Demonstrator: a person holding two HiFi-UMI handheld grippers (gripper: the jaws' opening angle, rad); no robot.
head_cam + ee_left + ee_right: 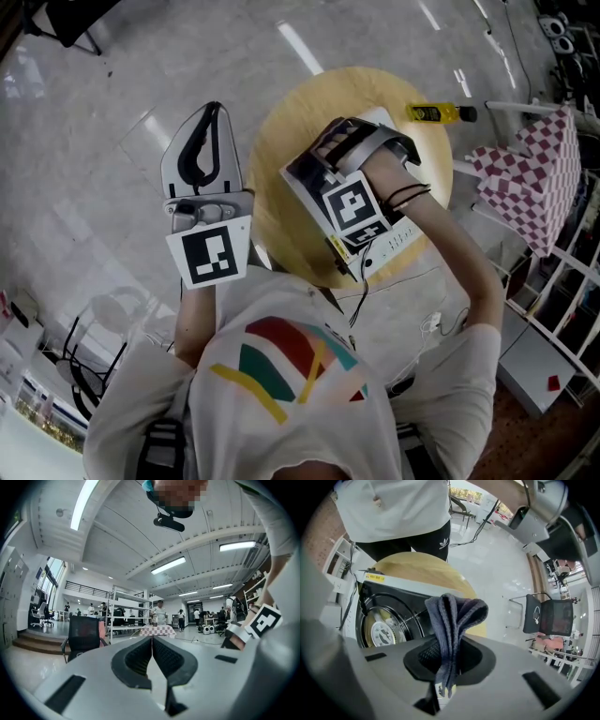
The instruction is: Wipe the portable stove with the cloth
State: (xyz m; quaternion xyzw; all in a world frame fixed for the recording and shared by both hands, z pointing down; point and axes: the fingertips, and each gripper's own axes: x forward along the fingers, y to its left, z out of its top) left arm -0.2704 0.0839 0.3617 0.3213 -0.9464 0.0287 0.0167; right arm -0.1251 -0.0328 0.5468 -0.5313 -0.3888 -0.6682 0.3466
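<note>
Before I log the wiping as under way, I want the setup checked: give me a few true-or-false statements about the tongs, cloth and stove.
1. The right tongs pinch a grey cloth. True.
2. The left tongs are open. False: their jaws are together, with nothing between them.
3. The portable stove sits on a round wooden table. True.
4. The left tongs hover over the stove. False: they are beside the table, over the floor.
</note>
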